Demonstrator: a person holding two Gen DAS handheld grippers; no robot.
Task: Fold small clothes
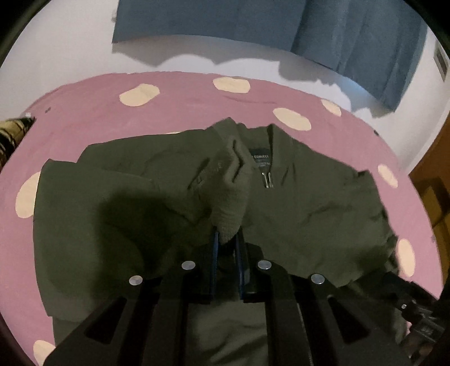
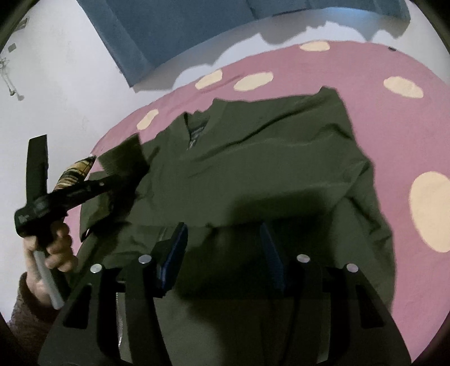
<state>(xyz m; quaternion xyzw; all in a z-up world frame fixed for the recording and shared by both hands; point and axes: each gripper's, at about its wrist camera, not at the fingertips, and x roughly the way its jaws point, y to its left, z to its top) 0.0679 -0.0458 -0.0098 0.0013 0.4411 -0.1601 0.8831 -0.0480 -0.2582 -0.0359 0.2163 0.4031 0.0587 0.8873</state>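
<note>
A dark olive zip jacket [image 1: 309,202] lies spread on a pink bedspread [image 1: 84,118] with cream dots, collar and label toward the far side. My left gripper [image 1: 227,239] is shut on the ribbed cuff [image 1: 233,202] of a sleeve, which is drawn across the jacket's chest near the zip. In the right wrist view the jacket [image 2: 267,157] fills the middle. My right gripper [image 2: 225,233] hangs just over its lower part with its pads well apart and nothing pinched between them. A person's hand [image 2: 53,247] holding the other tool shows at the left.
A blue cloth [image 1: 253,22] hangs on the white wall beyond the bed. A striped item [image 1: 11,132] lies at the bed's left edge. Brown wooden furniture [image 1: 433,191] stands at the right. Pink bedspread [image 2: 365,70] shows around the jacket.
</note>
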